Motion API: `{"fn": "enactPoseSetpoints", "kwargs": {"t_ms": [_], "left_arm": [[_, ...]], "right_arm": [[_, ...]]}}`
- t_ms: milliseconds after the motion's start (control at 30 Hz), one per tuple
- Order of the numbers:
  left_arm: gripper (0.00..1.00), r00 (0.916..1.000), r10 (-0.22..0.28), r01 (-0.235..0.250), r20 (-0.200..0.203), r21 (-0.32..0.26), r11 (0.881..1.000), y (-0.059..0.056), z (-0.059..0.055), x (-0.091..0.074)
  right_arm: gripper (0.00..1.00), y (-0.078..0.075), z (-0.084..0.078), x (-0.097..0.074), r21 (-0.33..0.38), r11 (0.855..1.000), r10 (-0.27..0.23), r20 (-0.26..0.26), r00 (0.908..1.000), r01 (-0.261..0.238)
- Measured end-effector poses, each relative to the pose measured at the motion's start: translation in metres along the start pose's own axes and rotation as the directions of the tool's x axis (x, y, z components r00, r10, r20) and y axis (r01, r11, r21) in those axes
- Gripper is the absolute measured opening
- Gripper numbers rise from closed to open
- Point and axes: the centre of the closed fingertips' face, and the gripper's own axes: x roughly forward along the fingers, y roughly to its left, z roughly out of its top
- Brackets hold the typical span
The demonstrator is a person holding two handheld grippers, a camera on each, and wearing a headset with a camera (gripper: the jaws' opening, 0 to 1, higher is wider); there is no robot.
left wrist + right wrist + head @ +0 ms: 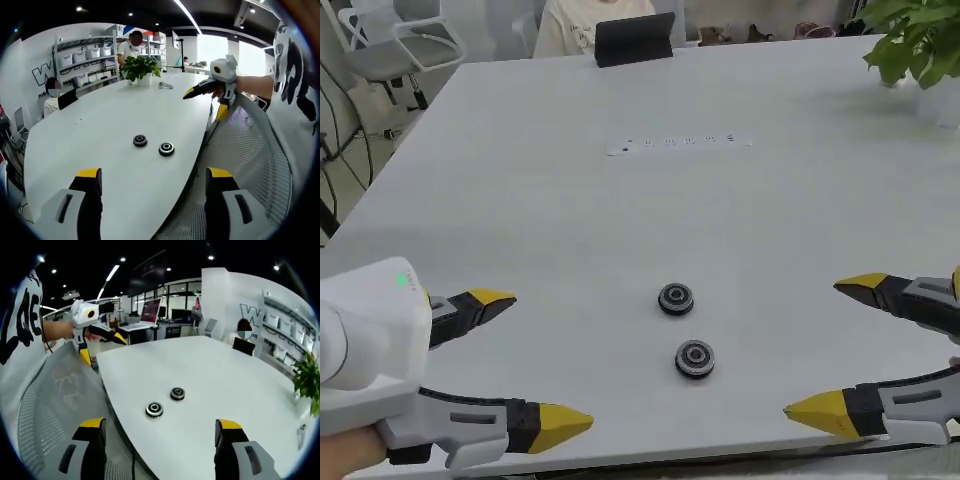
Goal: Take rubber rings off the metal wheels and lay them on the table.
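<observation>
Both my tongs are released right now. The left gripper (528,360) has its yellow-tipped jaws spread wide with nothing between them, and the right gripper (825,348) is the same, wide open and empty. They're hovering over the near edge of the table (520,200), one on each side and pointing in toward each other, well apart.

The two metal wheels sit between them on the white tabletop, and neither gripper is touching them. The nearer wheel (695,359) lies flat, a bit in from my edge. The farther wheel (676,299) lies flat just beyond it, close by, with a gap between the two. As far as I can tell each one has a dark band round the outside and a shiny metal middle, so the rubber rings look like they're on the wheels, not on the table.

Further out, a socket strip (680,142) is set into the tabletop, and a dark tablet (633,40) stands at the far edge with a person seated behind it. A leafy plant (915,40) is in the far right corner. In my gripper views there's mesh chair backing beside the table edge.
</observation>
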Motion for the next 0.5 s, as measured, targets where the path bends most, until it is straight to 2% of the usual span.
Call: {"fn": "enactPoseSetpoints", "kwargs": {"t_ms": [233,500], "left_arm": [[0.82,1.0,0.002,-0.002,0.002,0.009,1.0,0.0016,0.003,0.0006],[0.81,1.0,0.002,-0.002,0.001,0.011,1.0,0.0012,0.003,0.0004]], "right_arm": [[0.88,-0.0039,0.0074,0.0023,-0.011,1.0,0.007,0.015,0.9999,-0.007],[0.88,-0.0023,0.0083,0.0036,-0.016,1.0,0.016,0.015,0.9998,-0.016]]}}
